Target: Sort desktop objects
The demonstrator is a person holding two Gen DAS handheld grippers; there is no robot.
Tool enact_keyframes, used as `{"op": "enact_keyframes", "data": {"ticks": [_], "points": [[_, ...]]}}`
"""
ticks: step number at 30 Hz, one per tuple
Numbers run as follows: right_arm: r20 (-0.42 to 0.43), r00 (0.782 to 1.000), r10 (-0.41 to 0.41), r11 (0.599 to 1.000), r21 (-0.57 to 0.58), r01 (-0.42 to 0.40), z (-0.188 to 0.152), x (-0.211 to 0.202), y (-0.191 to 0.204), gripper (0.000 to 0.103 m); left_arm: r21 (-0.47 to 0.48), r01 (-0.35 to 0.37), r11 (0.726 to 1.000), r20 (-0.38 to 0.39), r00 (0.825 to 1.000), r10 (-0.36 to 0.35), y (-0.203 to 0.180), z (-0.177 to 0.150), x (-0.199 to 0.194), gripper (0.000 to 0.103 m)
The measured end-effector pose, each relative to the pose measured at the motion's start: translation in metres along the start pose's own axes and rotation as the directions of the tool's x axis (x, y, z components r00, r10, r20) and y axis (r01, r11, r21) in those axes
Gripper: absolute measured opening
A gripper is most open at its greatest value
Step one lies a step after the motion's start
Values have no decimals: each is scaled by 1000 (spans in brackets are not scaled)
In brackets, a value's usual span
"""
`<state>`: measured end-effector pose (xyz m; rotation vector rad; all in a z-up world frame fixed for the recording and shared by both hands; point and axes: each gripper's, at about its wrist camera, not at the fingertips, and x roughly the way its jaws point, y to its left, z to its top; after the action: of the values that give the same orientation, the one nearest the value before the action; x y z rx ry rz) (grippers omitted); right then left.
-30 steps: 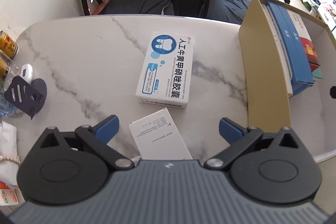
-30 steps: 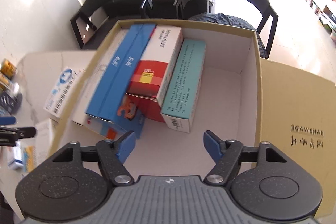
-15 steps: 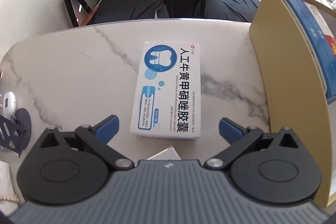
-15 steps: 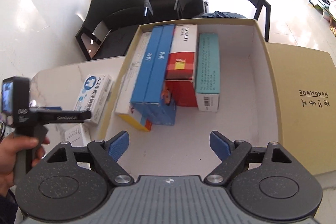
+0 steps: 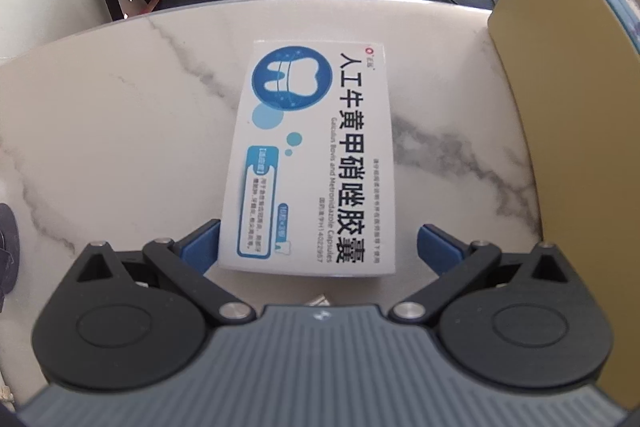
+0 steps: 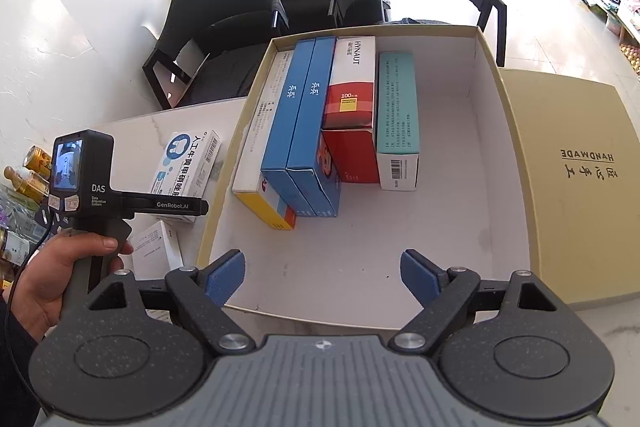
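Your left claw (image 5: pixel 318 247) hangs open astride the white medicine box (image 5: pixel 316 155), flat on the surface (image 5: pixel 120 131). Centre it, squeeze its long sides; right claw (image 6: pixel 322 277) open, empty over the carton (image 6: pixel 490 67).

Left wrist view: steeply downward, close over the desk (image 5: pixel 120 131) and white medicine box (image 5: pixel 312 163). Right wrist view: downward from higher, over the open carton (image 6: pixel 486 67). Shared: medicine box (image 6: pixel 188 163), carton wall (image 5: pixel 560 131), chairs (image 6: pixel 224 27).

The marble table (image 5: pixel 120 131) bears a medicine box (image 5: pixel 316 163) beside a cardboard box (image 6: pixel 492 75).
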<state>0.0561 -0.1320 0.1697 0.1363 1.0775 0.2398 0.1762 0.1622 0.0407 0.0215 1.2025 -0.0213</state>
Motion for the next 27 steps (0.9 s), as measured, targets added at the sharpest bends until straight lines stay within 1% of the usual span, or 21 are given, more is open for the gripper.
{"op": "enact_keyframes", "data": {"ticks": [1, 3, 5, 6, 7, 8, 11, 12, 14, 16, 19, 22, 27], "points": [[1, 1000, -3, 1000, 3, 3, -1, -1, 0, 87, 4, -4, 1000, -5, 1000, 4, 1, 0, 2, 103], [3, 1000, -7, 1000, 5, 7, -4, -3, 0, 87, -2, 10, 1000, 14, 1000, -10, 4, 0, 2, 103], [9, 1000, -12, 1000, 6, 12, -7, -6, 0, 87, -29, 33, 999, 39, 999, -32, 9, 0, -1, 98], [11, 1000, -14, 1000, 8, 14, -8, -7, -1, 87, -42, 46, 998, 52, 998, -43, 11, 0, -3, 92], [13, 1000, -16, 1000, 11, 16, -8, -8, -1, 87, -51, 54, 997, 62, 997, -51, 13, 0, -5, 84], [16, 1000, -19, 1000, 14, 19, -9, -9, -1, 87, -59, 55, 997, 67, 996, -51, 14, 1, -7, 82], [60, 998, -17, 1000, -16, 18, -9, -16, 5, 85, -76, 83, 994, 57, 995, -78, 17, 4, -6, 81], [67, 998, -2, 1000, -26, 4, -8, -17, 7, 85, -76, 89, 993, 53, 995, -85, 18, 5, -6, 81], [74, 997, 34, 999, -43, -31, -6, -18, 13, 84, -110, 130, 985, 55, 991, -125, 23, 7, -9, 81], [70, 996, 52, 997, -57, -48, -4, -16, 19, 83, -140, 166, 976, 65, 985, -158, 27, 8, -14, 81], [56, 997, 61, 996, -74, -56, -3, -12, 27, 83, -151, 180, 972, 87, 982, -168, 29, 6, -23, 81], [42, 996, 82, 995, -65, -79, -2, -9, 29, 83, -202, 237, 950, 103, 970, -220, 36, -2, -36, 81], [21, 991, 134, 991, -35, -133, 0, -4, 32, 83, -239, 296, 925, 146, 953, -267, 42, -19, -64, 81]]}}
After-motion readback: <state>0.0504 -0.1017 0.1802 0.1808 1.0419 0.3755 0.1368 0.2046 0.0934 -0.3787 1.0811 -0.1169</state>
